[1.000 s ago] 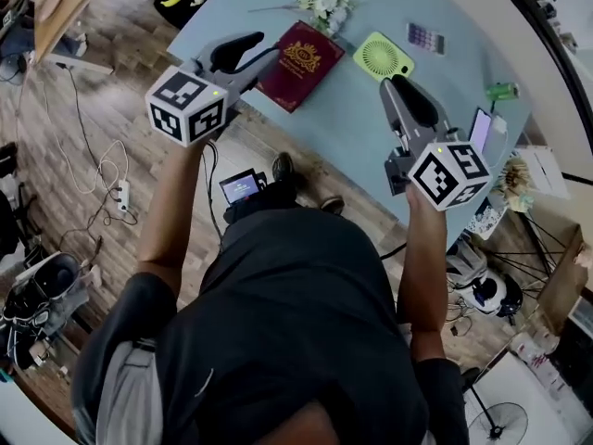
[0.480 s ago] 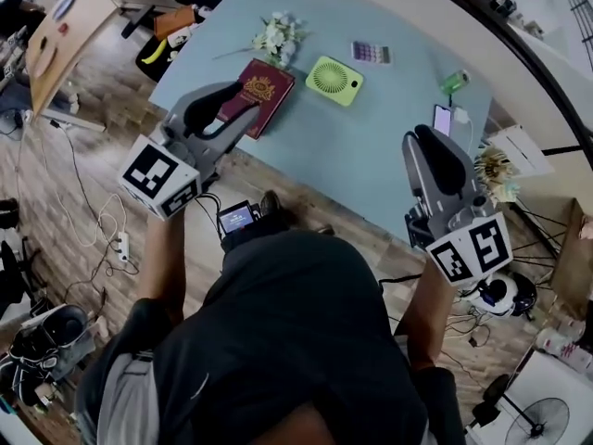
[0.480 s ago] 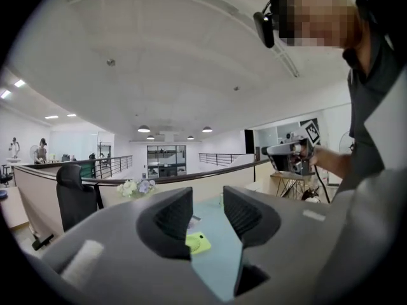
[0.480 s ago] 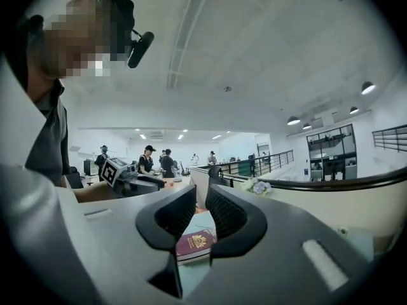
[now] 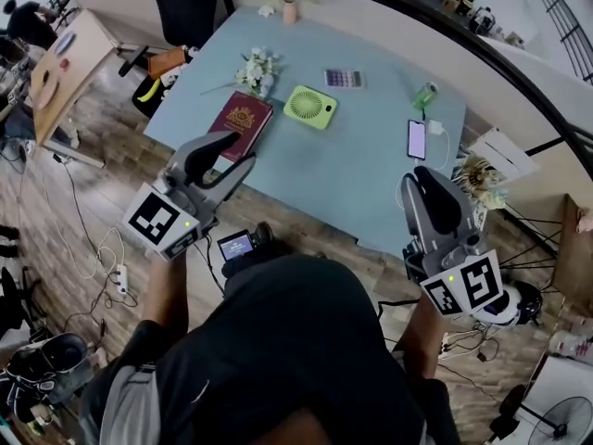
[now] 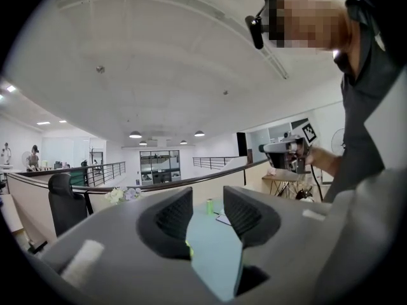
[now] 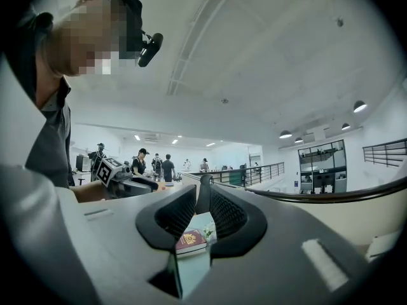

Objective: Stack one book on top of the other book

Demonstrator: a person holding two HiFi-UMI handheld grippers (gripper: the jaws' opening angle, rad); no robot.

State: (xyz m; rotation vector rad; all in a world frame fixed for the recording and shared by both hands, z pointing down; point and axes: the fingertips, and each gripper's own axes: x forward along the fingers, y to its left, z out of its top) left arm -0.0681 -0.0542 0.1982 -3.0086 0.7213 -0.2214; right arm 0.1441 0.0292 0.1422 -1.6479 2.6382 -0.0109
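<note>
The pale blue table (image 5: 371,170) fills the space ahead of both tools. Neither reaches over more than its near edge. The left gripper (image 5: 230,156) is held off the surface with its jaws parted and nothing between them. The right gripper (image 5: 432,191), well off to the other side, is likewise released and empty.

The red book (image 5: 239,123) lies flat just beyond the left gripper's tips. Only one cover shows. The right gripper view shows a pale band beneath it — pages or a second volume, I cannot tell which.

It looks like a stiff, slim hardcover, light and smooth-faced, so it is likely to slide if pushed. The best hold is probably a pinch across the near long edge, one jaw slipped underneath.

Farther past the book sits a green fan (image 5: 309,107). A phone (image 5: 416,139) lies ahead of the right gripper.
</note>
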